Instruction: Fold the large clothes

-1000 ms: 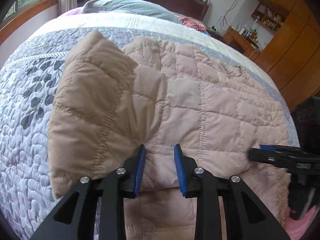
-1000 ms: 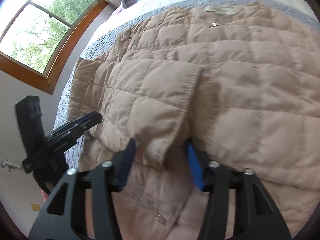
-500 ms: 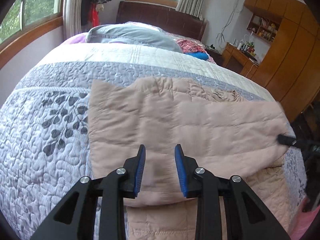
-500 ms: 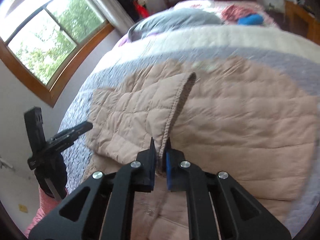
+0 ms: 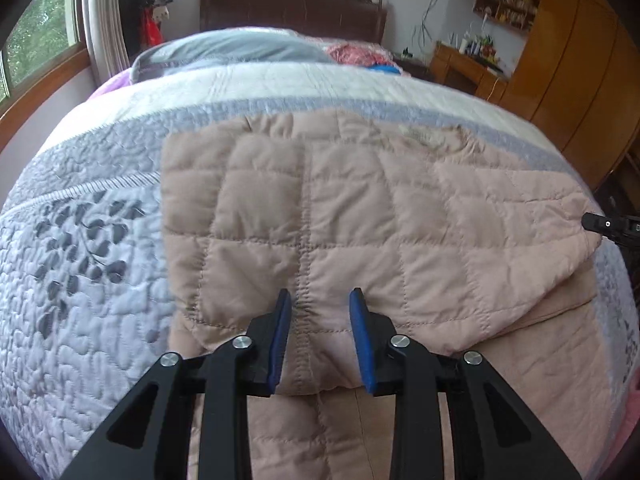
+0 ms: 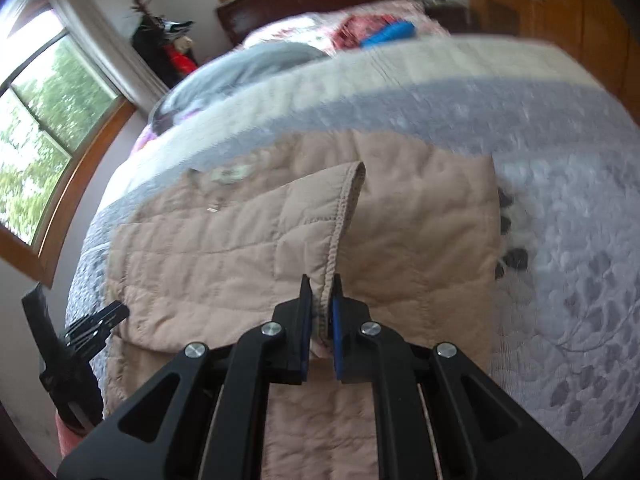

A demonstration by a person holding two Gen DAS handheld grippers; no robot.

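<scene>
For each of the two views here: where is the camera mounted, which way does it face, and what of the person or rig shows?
Left wrist: on the left hand-held gripper, angled down at the pink quilted garment; its jaws straddle fabric.
Right wrist: on the right hand-held gripper, angled down, shut on the garment's hem.
Shared: garment, bed quilt, headboard; each shows the other gripper.

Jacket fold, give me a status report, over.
Right claw shut on the jacket edge. Left claw straddles the jacket's folded edge; grip unclear. Jacket lies folded on the bedspread. Nothing in the way.
</scene>
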